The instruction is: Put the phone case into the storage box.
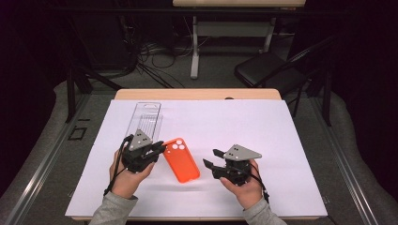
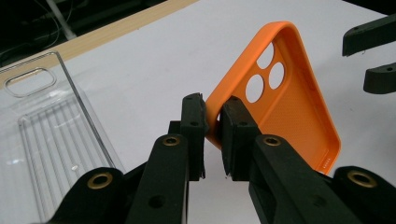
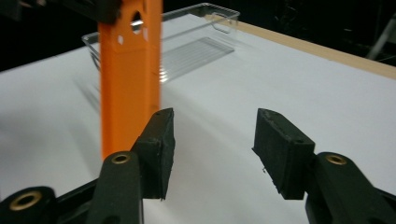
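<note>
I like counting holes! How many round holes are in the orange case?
3, all in the case corner nearest the left gripper: two side by side, one beside them, nearer the pinched edge.

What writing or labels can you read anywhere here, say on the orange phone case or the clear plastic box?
None can be read. The orange phone case has tiny marks near its lower edge, too small to read. The clear plastic box shows only moulded ridges, no text.

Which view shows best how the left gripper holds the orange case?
Left gripper view: the left gripper is shut on the orange case at its top-corner rim, inside face visible. High view shows the case whole, the grip point small. Right gripper view shows it blurred, hanging.
</note>
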The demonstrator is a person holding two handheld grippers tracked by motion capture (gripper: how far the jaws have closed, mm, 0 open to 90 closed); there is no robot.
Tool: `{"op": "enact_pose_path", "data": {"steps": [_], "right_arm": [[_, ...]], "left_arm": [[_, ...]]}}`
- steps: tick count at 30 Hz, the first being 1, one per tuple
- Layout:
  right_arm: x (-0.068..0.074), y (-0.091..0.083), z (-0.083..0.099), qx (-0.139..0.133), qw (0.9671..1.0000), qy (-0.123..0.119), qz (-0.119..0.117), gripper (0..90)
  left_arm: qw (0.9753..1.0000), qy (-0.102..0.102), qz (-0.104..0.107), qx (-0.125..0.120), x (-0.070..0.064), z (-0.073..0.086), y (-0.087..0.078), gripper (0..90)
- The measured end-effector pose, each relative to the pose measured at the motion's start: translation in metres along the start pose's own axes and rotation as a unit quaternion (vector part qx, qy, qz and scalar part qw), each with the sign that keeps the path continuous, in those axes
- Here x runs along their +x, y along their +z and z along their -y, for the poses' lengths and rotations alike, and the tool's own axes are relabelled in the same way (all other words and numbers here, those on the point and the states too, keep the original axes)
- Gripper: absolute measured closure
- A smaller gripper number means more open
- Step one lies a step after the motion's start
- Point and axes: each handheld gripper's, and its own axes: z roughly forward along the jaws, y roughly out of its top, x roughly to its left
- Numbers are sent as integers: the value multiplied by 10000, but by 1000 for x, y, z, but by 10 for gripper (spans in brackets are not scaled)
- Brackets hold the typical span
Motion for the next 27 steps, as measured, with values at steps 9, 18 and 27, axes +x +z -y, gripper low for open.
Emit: {"op": "enact_pose_path", "data": {"steps": [9,18,27], "right_arm": [[-18,-13,15,266,9989,-132,361,419],[-32,-27,27,197,9986,-20,489,297],[-39,-43,35,224,9980,61,585,224]], "left_arm": [[9999,-64,-24,-73,8,1,-3,808],[9999,-44,-6,-135,13,1,-6,808],[9998,12,-19,-193,16,1,-9,809]]}}
